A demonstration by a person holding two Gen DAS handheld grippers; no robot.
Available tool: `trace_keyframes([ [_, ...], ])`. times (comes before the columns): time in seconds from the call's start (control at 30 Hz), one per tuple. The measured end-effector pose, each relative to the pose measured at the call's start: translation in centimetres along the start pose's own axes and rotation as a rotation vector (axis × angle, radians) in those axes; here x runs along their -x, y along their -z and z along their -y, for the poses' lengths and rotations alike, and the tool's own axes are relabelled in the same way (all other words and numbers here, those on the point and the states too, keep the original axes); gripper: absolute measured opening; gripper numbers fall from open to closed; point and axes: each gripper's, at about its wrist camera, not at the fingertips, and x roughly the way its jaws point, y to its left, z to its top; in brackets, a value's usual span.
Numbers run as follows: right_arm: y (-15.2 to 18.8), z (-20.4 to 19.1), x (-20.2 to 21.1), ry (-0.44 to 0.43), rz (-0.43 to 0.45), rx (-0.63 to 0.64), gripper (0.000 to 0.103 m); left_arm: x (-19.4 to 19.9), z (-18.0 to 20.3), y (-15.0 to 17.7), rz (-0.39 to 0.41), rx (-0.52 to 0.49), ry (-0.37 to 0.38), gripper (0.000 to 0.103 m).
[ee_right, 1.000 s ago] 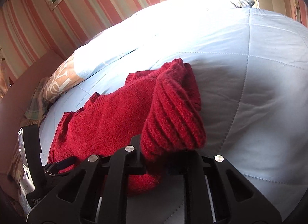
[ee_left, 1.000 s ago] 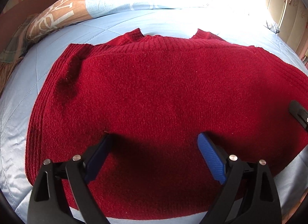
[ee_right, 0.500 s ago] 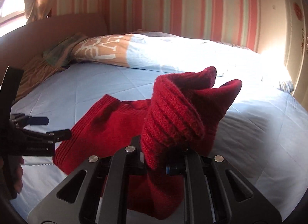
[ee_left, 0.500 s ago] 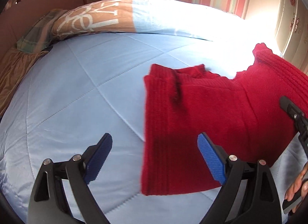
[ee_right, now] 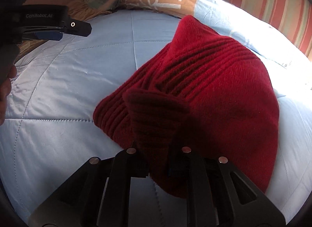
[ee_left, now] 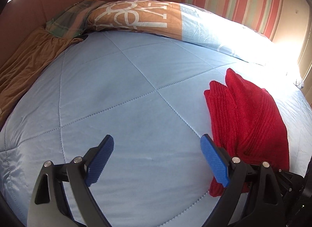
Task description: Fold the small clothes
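A dark red knit sweater (ee_right: 214, 90) lies bunched in a folded heap on the pale blue quilt (ee_left: 117, 90). My right gripper (ee_right: 158, 152) pinches a ribbed fold of it; the pads are buried in the knit, and the jaws are starting to open with the cloth still between them. In the left wrist view the sweater (ee_left: 247, 121) lies just right of my left gripper (ee_left: 157, 141). That gripper hangs open over bare quilt with nothing between its blue pads. The left gripper (ee_right: 58, 29) also shows at the upper left of the right wrist view.
A long pillow (ee_left: 136, 16) with white lettering lies along the far side of the bed. A plaid cloth (ee_left: 68, 22) and a brown cloth (ee_left: 25, 61) sit at the far left by the headboard. A person's hand (ee_right: 5, 90) shows at the left edge.
My left gripper has swung left off the spread sweater and now hangs over bare quilt. My right gripper carried the sweater's edge across, so the garment is gathered into a narrow heap.
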Motion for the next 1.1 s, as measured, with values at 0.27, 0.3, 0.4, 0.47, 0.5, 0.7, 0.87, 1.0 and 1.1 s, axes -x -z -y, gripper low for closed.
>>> trace_keyframes([
  [0.27,-0.6,0.5,5.4,-0.088,0.086,-0.04,0.084,-0.1,2.1,0.4,-0.064,0.02,0.149,0.091],
  [0.3,-0.2,0.9,6.4,-0.078,0.098,-0.047,0.086,-0.3,2.7,0.5,-0.078,0.022,0.18,0.091],
  [0.4,1.1,3.0,8.5,-0.012,0.118,-0.081,0.088,-1.3,4.4,0.4,-0.11,0.032,0.252,0.091],
  [0.47,2.2,4.7,9.2,0.031,0.112,-0.117,0.088,-2.4,5.5,-0.2,-0.129,0.044,0.295,0.091],
  [0.5,2.7,5.6,9.5,0.05,0.111,-0.141,0.088,-3.2,6.1,-0.6,-0.143,0.05,0.313,0.091],
  [0.7,4.8,10.6,10.9,0.122,0.112,-0.266,0.088,-8.0,8.3,-3.6,-0.191,0.068,0.329,0.091],
  [0.87,5.7,12.7,11.2,0.162,0.117,-0.298,0.088,-10.2,8.7,-4.8,-0.222,0.132,0.513,0.091],
  [1.0,6.1,13.6,11.0,0.163,0.119,-0.324,0.088,-12.3,9.1,-5.6,-0.273,0.158,0.565,0.092],
  [1.1,6.0,13.5,10.8,0.161,0.127,-0.331,0.088,-13.3,9.3,-6.2,-0.301,0.182,0.612,0.09],
])
